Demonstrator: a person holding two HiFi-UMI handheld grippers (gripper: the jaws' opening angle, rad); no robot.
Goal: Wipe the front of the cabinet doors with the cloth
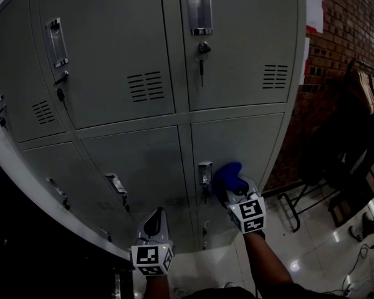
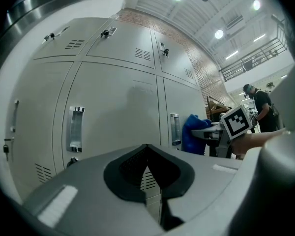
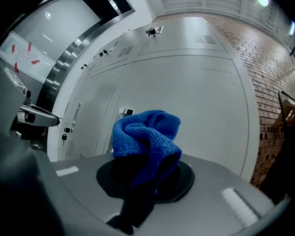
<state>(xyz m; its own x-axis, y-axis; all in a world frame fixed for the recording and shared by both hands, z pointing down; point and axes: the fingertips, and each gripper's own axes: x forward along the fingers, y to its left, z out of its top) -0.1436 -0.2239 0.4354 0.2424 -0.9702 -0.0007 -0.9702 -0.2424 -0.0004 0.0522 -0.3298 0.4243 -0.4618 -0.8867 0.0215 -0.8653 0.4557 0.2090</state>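
Right tongs (image 1: 235,195): clamping the blue cloth (image 3: 145,132) and holding it at the lower right cabinet door (image 1: 249,139), just beside the handle (image 1: 204,172) near that door's left edge. Left tongs (image 2: 146,167): sitting together, carrying nothing, and hanging before the lower middle door (image 1: 137,161). Progress: wiping is seemingly going on low down. No door is looking finished, so the other doors are likely remaining.

Your cloth (image 3: 146,134) is a blue, nubbly knit, matt and rough, set against cabinet doors (image 1: 112,48) of smooth grey painted metal with a dull sheen. Their recessed handles (image 1: 199,8) are bright polished metal. The floor (image 1: 311,254) below you is glossy and reflective, and the wall (image 1: 349,17) is rough brick.
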